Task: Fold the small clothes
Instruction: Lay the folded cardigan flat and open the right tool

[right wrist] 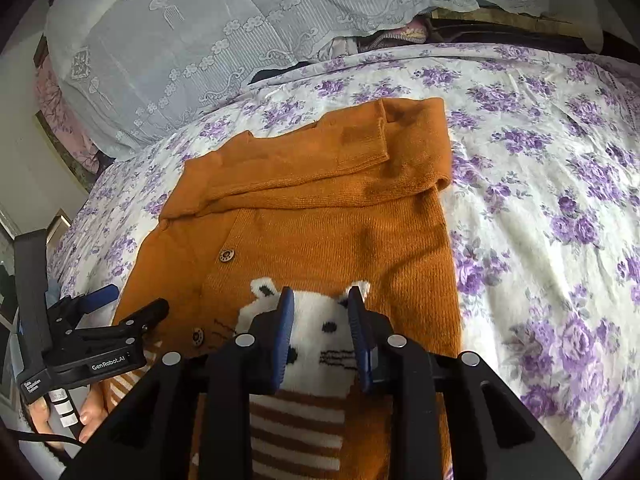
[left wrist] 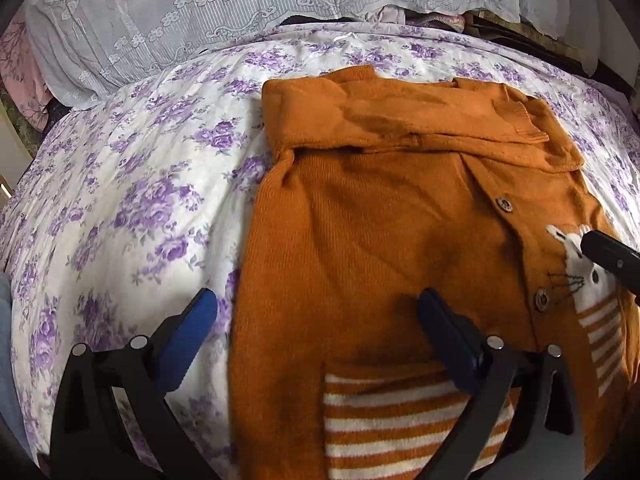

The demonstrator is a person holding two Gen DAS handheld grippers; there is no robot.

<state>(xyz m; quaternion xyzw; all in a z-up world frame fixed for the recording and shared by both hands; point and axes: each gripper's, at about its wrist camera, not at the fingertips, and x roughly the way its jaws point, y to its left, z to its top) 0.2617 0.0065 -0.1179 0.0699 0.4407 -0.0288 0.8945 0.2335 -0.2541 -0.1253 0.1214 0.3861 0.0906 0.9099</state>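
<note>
Orange cardigan lies flat on the bed, on the purple-flower sheet, both sleeves folded across the chest up by the collar. My left hand-held gripper hangs over the cardigan's left edge, jaws wide apart, nothing between them: one blue pad over the sheet, the other over the knit. My right hand-held gripper is low over the white cat face on the front, jaws parted a bit, pads either side of the face, not pinching any cloth as far as I can see. Two buttons run down the placket, just left of the cat. Striped hem sits nearest me. Lace-covered pile at the back, beyond the cardigan.
</note>
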